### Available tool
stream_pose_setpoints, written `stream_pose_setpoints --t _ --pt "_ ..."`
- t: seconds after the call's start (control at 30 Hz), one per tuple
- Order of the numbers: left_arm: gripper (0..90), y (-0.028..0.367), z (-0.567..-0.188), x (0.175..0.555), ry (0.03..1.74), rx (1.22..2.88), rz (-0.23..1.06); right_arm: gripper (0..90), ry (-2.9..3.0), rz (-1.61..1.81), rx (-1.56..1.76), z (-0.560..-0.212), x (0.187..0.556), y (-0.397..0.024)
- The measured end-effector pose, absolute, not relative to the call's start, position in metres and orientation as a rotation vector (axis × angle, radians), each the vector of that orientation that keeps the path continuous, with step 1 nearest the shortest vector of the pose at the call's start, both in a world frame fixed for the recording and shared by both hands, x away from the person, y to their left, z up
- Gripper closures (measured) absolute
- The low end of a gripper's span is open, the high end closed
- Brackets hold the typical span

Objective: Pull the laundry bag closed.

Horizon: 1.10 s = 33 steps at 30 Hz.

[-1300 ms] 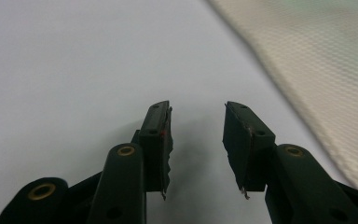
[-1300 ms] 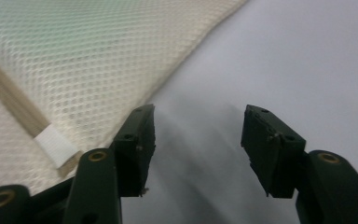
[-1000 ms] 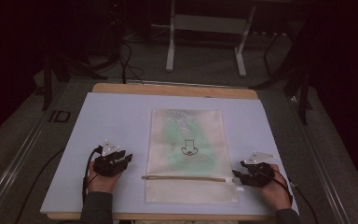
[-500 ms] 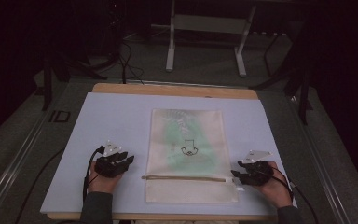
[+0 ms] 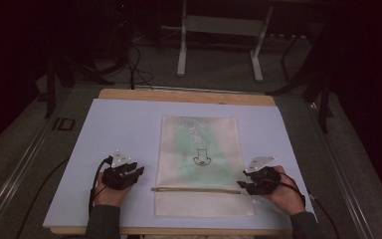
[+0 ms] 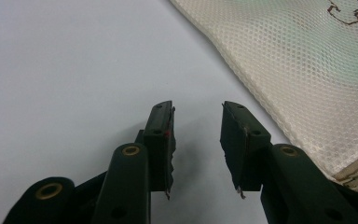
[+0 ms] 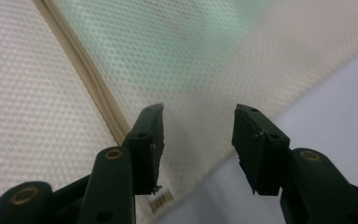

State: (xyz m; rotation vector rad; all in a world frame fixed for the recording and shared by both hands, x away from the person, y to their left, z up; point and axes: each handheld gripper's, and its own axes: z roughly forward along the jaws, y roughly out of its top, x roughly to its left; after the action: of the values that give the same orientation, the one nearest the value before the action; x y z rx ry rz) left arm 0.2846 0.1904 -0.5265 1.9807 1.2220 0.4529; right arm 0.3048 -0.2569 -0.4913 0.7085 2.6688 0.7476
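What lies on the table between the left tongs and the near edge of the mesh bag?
Nothing: in the left gripper view, bare pale blue mat runs from the open left tongs to the mesh bag edge.

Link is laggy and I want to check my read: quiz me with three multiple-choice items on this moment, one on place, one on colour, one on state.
1. Where does the mesh bag lie?
A. middle of the mat
B. far left corner
C. on the floor

2. What colour shows through the bag?
A. red
B. green
C. black

3. How do the right gripper's jaws stand?
A. shut on the zipper
B. shut on nothing
C. open

Answers: 1 A, it lies between the two grippers; 2 B, a green tint shows through the mesh; 3 C, a clear gap shows between the jaws, over the bag's edge.
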Motion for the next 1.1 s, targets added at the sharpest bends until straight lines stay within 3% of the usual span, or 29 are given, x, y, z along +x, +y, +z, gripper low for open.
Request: stream_pose_setpoints --t 1.1 --pt "63.1 0.189 -0.527 0.285 1.198 1.994 0.424 52.3 2.745 0.787 0.492 -0.483 0.313 -0.182"
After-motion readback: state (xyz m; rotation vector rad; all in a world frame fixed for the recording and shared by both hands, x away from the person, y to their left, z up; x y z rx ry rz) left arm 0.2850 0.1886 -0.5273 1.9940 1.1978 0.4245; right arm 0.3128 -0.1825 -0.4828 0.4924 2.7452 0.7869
